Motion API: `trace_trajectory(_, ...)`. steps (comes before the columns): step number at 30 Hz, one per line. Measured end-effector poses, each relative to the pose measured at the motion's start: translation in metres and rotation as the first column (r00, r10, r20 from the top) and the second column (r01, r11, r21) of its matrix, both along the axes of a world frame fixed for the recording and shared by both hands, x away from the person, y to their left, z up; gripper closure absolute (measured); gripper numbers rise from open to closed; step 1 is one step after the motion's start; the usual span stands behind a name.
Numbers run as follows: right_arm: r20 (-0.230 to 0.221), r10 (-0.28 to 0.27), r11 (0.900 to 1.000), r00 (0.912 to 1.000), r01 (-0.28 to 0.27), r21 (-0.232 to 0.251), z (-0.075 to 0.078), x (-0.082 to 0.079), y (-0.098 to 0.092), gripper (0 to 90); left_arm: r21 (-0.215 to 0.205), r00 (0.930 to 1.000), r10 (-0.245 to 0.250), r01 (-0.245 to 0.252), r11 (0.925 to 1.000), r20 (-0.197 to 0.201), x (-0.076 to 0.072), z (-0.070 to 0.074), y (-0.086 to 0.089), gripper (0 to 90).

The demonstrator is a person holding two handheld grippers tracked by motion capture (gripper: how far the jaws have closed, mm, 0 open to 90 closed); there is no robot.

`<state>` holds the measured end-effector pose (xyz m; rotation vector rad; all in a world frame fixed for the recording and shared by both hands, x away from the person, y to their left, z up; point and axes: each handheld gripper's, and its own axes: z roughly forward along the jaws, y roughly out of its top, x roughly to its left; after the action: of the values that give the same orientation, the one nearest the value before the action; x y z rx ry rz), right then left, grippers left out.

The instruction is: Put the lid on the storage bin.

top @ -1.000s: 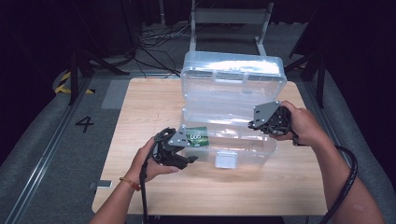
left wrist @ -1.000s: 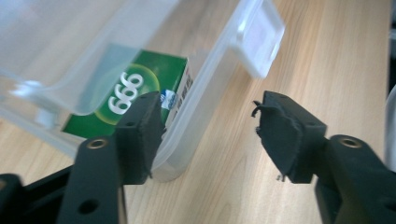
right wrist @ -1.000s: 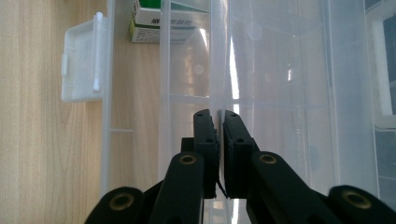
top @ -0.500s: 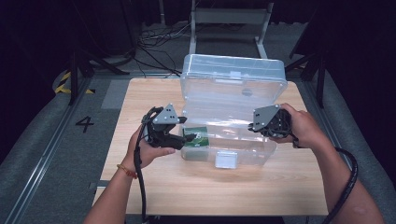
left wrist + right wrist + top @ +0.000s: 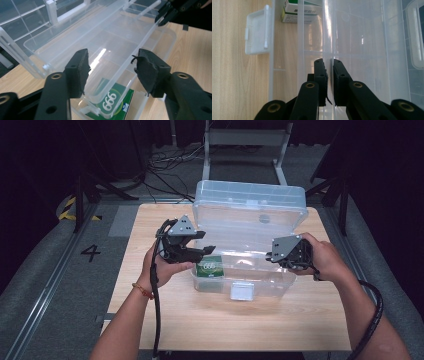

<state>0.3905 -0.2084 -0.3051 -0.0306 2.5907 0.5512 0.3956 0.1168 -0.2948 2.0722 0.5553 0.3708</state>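
A clear plastic box (image 5: pixel 240 285) stands on the wooden table with its lid (image 5: pixel 250 215) raised behind it. A clear inner tray (image 5: pixel 100 42) sits tilted in the box above a green carton (image 5: pixel 210 266) (image 5: pixel 112 102) marked 666. My right gripper (image 5: pixel 271 256) (image 5: pixel 329 65) is shut on the tray's thin rim at the box's right end. My left gripper (image 5: pixel 206 243) (image 5: pixel 111 67) hovers at the box's left end. Its jaws have just been closing, the tray's near end lies between them, and the pads stand apart from it.
The box's white latch flap (image 5: pixel 241 291) (image 5: pixel 258 30) hangs open over the front wall. Bare table (image 5: pixel 225 325) lies in front of the box and to its left. A metal frame (image 5: pixel 245 140) and cables stand behind the table.
My left gripper has risen from the table by the box's front left corner to the tray's left end, and its jaws have narrowed. The right gripper has kept its grip in place.
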Motion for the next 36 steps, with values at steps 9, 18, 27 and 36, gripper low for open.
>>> trace_trajectory(9,0.018,-0.001,1.0,0.9998,0.001,0.004,-0.004,-0.004,0.0,83.5,-0.017,0.9995,0.009,-0.009,0.9998,-0.03,0.01,0.004,0.0,68.4)
trace_trajectory(18,0.045,-0.011,0.999,0.9989,0.009,0.041,-0.011,-0.011,-0.005,82.9,-0.067,0.9963,0.071,-0.074,0.995,-0.05,0.019,0.007,0.012,79.0)
trace_trajectory(27,0.051,-0.011,0.998,0.9986,0.008,0.063,-0.019,-0.019,-0.008,82.4,-0.073,0.9965,0.063,-0.067,0.995,-0.054,0.018,0.005,0.016,84.6)
trace_trajectory(36,0.049,-0.036,0.995,0.9981,0.032,0.092,-0.025,-0.024,-0.01,80.6,-0.042,0.9982,0.042,-0.044,0.9982,-0.044,0.013,0.002,0.017,85.9)
